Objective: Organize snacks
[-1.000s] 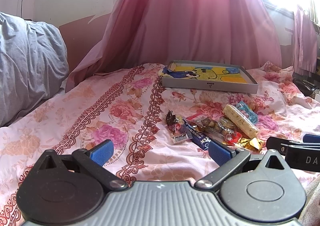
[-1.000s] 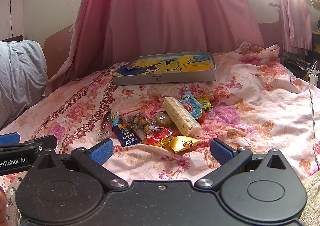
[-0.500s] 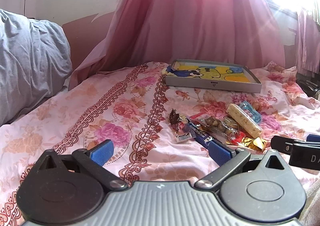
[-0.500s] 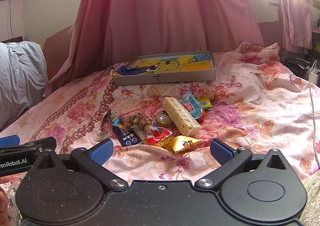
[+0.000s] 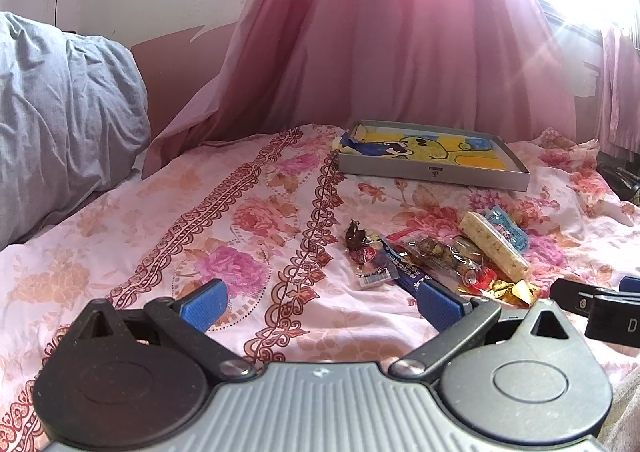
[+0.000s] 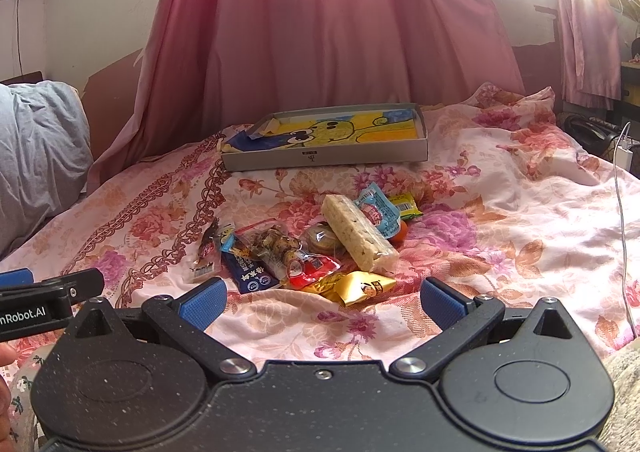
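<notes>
A heap of wrapped snacks (image 6: 312, 248) lies in the middle of a floral bedspread: a long pale bar (image 6: 358, 234), a dark blue packet (image 6: 248, 272), a gold packet (image 6: 360, 286), a light blue packet (image 6: 378, 212). The same snacks (image 5: 436, 256) appear right of centre in the left wrist view. A shallow grey box (image 6: 324, 158) with a yellow cartoon lining sits farther back, also seen as the grey box (image 5: 434, 174). My right gripper (image 6: 322, 300) is open just short of the heap. My left gripper (image 5: 320, 302) is open, its right finger beside the dark blue packet (image 5: 404, 266).
A grey-blue pillow (image 5: 60, 112) bulks up on the left. Pink curtains (image 6: 320, 32) hang behind the bed. A white cable (image 6: 622, 212) and a dark object (image 6: 588, 134) lie at the right edge. A hand (image 6: 4, 380) shows at lower left.
Both grippers have crept slightly forward toward the snacks; the left view has swung a little left. Nothing was taken hold of, and the snacks lie as before.
</notes>
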The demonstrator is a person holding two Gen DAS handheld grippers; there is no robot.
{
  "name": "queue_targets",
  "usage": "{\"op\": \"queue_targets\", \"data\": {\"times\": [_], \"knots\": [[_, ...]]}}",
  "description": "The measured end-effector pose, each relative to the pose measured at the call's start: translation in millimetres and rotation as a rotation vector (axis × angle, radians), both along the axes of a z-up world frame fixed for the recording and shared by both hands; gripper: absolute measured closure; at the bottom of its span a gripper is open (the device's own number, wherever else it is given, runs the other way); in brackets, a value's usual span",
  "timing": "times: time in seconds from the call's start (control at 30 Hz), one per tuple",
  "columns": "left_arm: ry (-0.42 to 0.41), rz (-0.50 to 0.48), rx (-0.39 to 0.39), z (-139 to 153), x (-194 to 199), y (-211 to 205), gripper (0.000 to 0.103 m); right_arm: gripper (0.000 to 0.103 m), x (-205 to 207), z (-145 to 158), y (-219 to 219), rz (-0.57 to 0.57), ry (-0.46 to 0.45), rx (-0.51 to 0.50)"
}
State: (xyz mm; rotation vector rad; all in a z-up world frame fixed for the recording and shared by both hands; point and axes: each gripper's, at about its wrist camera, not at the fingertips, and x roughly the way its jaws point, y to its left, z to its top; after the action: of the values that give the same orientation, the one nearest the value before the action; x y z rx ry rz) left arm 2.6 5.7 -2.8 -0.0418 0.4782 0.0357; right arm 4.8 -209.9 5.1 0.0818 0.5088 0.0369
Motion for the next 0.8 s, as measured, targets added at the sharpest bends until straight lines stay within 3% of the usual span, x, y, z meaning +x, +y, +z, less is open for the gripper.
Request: {"op": "queue_targets", "data": {"times": [0.8], "knots": [[0.010,0.001,-0.007,-2.7,0.4,0.7,0.001,0.001,1.0,-1.3,2.4,0.019,0.009,-0.006]]}}
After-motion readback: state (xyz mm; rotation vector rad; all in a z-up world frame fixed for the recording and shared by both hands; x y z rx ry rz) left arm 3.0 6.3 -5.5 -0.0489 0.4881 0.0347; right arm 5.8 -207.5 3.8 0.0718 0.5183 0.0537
